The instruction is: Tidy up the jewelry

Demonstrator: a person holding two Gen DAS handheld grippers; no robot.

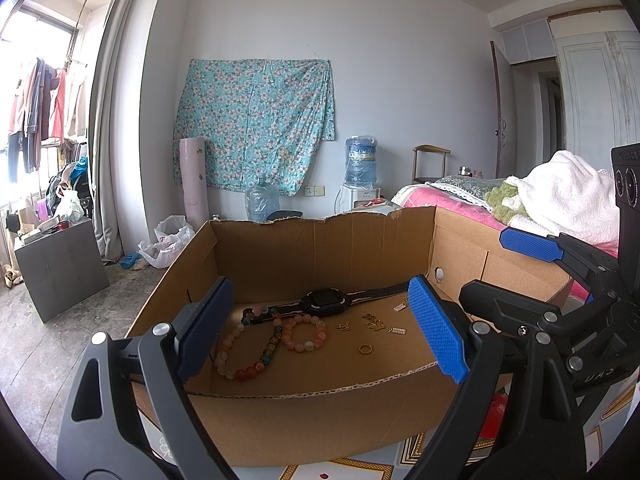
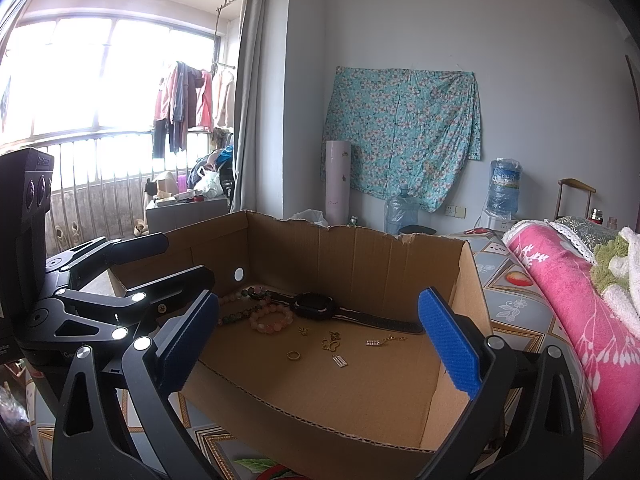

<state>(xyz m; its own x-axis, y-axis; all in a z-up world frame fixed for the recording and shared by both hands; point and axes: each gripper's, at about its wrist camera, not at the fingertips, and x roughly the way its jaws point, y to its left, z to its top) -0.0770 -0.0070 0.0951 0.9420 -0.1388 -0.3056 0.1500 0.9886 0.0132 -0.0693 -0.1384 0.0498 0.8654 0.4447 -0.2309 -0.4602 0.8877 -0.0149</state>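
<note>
An open cardboard box (image 1: 320,412) (image 2: 312,424) holds the jewelry. On its floor lie a black watch (image 1: 324,302) (image 2: 316,306), a pink bead bracelet (image 1: 304,332) (image 2: 270,318), a long multicoloured bead string (image 1: 256,354), a gold ring (image 1: 365,349) (image 2: 294,355), gold charms (image 1: 372,322) (image 2: 331,343) and small silver charms (image 1: 397,331) (image 2: 339,361). My left gripper (image 1: 322,334) hovers open at the box's near wall, nothing between its fingers. My right gripper (image 2: 320,348) is open too, beside it on the right, empty.
The box rests on a patterned bed cover (image 2: 516,304). A pink blanket (image 2: 568,308) and a white towel (image 1: 568,196) lie to the right. A grey cabinet (image 1: 60,264), plastic bags (image 1: 168,242) and water jugs (image 1: 262,200) stand on the floor behind.
</note>
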